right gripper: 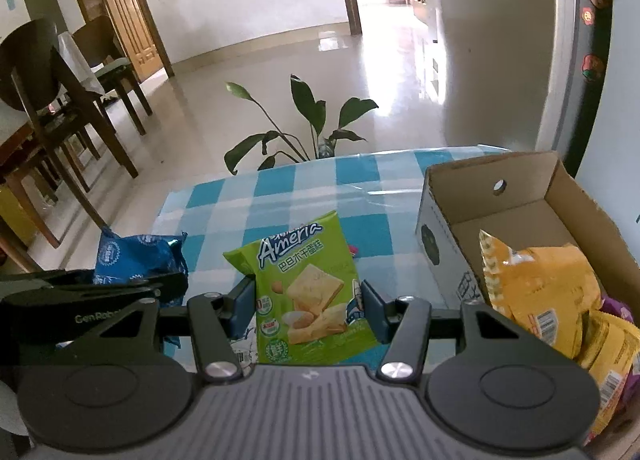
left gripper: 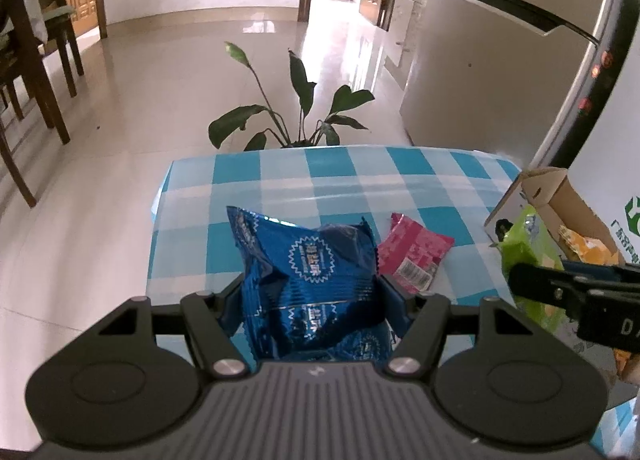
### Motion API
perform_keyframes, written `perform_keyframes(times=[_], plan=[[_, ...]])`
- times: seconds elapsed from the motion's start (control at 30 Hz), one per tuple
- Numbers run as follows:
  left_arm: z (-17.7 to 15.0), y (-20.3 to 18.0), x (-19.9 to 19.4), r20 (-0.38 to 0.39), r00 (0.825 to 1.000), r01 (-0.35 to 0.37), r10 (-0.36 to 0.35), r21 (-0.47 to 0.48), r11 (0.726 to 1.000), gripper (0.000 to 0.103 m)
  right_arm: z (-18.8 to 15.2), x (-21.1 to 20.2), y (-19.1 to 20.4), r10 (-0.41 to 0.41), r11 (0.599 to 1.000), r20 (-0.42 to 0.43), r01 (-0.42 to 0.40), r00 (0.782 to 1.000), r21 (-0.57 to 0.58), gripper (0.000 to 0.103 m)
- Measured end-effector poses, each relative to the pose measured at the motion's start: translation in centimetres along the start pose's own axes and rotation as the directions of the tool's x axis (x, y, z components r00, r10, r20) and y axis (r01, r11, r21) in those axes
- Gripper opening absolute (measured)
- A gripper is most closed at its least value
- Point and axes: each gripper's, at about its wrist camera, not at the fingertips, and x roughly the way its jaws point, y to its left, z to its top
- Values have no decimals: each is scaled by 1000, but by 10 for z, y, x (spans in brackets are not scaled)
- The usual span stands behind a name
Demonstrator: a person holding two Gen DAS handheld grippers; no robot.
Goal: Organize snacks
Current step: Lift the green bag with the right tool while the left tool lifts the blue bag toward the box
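Two grippers each clamp one snack above the checkered desk (left gripper: 280, 179): the left gripper (left gripper: 310, 292) grasps a blue snack bag (left gripper: 312, 260), the right gripper (right gripper: 310, 300) a green Ameria cracker packet (right gripper: 308, 284). A pink packet (left gripper: 414, 252) lies near the middle; yellow packets (right gripper: 540, 284) sit in the cardboard box (right gripper: 500, 187) at the right.

Black gripper (left gripper: 312, 296) — ribbed grey body, silver screws.
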Motion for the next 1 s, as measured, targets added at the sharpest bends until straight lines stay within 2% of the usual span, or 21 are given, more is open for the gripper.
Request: perform_keyframes(times=[0.33, 0.57, 0.83, 1.0], plan=[[-3, -7, 3, -5, 1000, 21, -21, -12, 1000, 67, -1, -8, -9, -5, 1000, -1, 5, 1000, 8, 61], [-1, -23, -2, 30, 999, 38, -38, 6, 999, 67, 5, -24, -26, -22, 999, 44, 20, 999, 39, 61], [-3, -51, -22, 94, 988, 118, -123, 63, 991, 67, 14, -49, -62, -50, 995, 110, 40, 993, 92, 61], [-17, -80, -27, 79, 979, 179, -188, 104, 978, 67, 19, -66, -86, -82, 990, 149, 63, 985, 126, 61]])
